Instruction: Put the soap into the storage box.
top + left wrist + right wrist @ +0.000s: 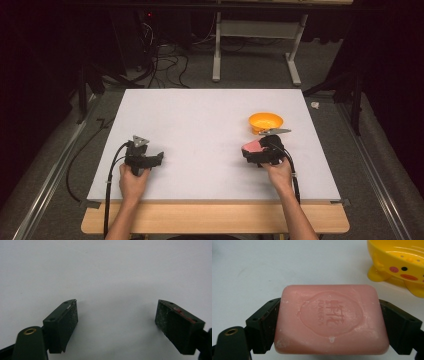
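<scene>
Two grippers in view. Right gripper jaws clamp the pink soap by its short ends, just near of the yellow dish. Left gripper sits wide open, empty, well left. We judge: carry the soap level, centre it over the dish, release low.

A pink rectangular soap bar, stamped with an embossed round seal, lies flat, clamped by its short ends. Just beyond it, on the right of the bench, stands a yellow duck-faced soap dish, upright and empty.
</scene>
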Motion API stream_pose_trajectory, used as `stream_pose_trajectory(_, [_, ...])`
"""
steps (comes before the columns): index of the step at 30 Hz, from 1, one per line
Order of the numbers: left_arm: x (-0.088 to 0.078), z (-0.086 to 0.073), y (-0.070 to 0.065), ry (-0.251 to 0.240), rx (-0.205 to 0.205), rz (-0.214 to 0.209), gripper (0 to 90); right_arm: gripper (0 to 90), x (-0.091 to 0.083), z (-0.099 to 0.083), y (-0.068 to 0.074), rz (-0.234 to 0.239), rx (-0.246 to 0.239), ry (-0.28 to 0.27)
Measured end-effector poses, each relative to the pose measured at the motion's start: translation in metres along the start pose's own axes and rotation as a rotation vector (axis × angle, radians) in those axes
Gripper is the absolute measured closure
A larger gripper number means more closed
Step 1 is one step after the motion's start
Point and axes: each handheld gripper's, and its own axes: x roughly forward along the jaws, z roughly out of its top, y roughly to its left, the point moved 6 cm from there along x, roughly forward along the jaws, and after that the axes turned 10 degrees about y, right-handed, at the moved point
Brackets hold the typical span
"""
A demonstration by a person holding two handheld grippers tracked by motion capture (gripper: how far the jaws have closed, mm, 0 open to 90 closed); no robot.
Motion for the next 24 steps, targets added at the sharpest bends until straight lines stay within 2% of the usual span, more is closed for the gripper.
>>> stream_pose_trajectory(5, [0.000,0.000,0.000,0.001,0.000,-0.001,18.7,13.5,-0.004,0.001,-0.004,-0.010,0.019,0.002])
stream_pose_trajectory(11, [0.000,0.000,0.000,0.000,0.000,0.001,18.7,13.6,-0.012,0.004,-0.010,-0.036,0.035,-0.023])
stream_pose_trajectory(14, [0.000,0.000,0.000,0.000,-0.001,0.001,18.7,13.6,-0.016,0.005,-0.014,-0.042,0.053,-0.042])
stream_pose_trajectory(24, [0.000,0.000,0.000,0.000,0.000,0.001,18.7,13.6,-0.023,0.014,-0.027,-0.052,0.111,-0.050])
